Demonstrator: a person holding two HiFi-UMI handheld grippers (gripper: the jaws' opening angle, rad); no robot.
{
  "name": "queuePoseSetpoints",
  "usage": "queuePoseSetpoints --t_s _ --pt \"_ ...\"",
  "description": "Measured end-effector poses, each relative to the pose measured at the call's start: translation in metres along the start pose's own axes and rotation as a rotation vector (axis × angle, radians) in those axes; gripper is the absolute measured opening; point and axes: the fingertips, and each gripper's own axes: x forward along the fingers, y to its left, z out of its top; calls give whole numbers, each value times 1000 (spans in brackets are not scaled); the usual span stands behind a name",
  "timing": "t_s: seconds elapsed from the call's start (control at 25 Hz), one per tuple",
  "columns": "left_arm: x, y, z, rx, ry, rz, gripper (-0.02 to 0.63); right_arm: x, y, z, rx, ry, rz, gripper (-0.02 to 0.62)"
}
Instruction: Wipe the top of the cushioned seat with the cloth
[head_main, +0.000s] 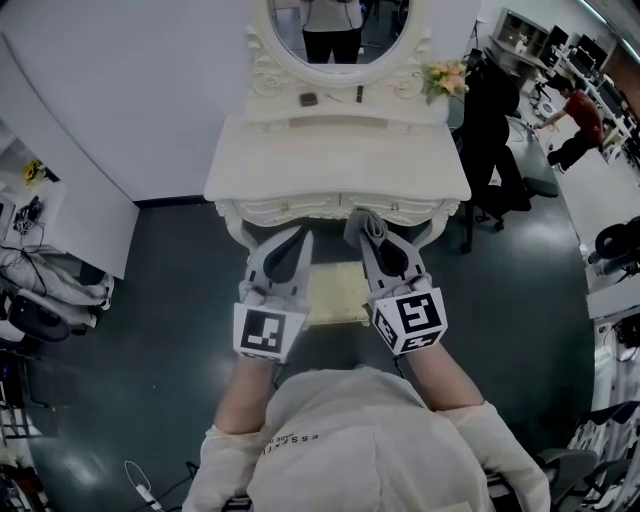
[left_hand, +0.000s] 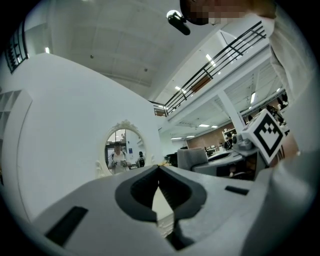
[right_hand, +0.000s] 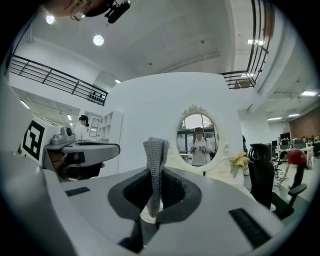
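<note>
The cushioned seat (head_main: 338, 291) is a pale yellow square stool pushed partly under the white dressing table (head_main: 340, 170), below and between my two grippers. My right gripper (head_main: 366, 232) is shut on a grey knitted cloth (right_hand: 156, 172), which sticks up between its jaws and shows as a grey fold (head_main: 364, 224) at the table's front edge. My left gripper (head_main: 297, 238) is raised beside it with its jaws closed and nothing between them (left_hand: 159, 172). Both point up toward the oval mirror (right_hand: 198, 138).
The dressing table carries small dark items (head_main: 309, 99) and flowers (head_main: 447, 76) by the mirror (head_main: 338, 28). A black office chair (head_main: 492, 130) stands at the table's right. White shelving (head_main: 40, 230) is at the left. A person (head_main: 577, 110) bends over a desk far right.
</note>
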Motion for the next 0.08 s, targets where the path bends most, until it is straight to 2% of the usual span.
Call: queuePoseSetpoints --t_s 0.08 --pt "-1 1 1 2 -2 3 2 -1 2 1 -5 3 3 28"
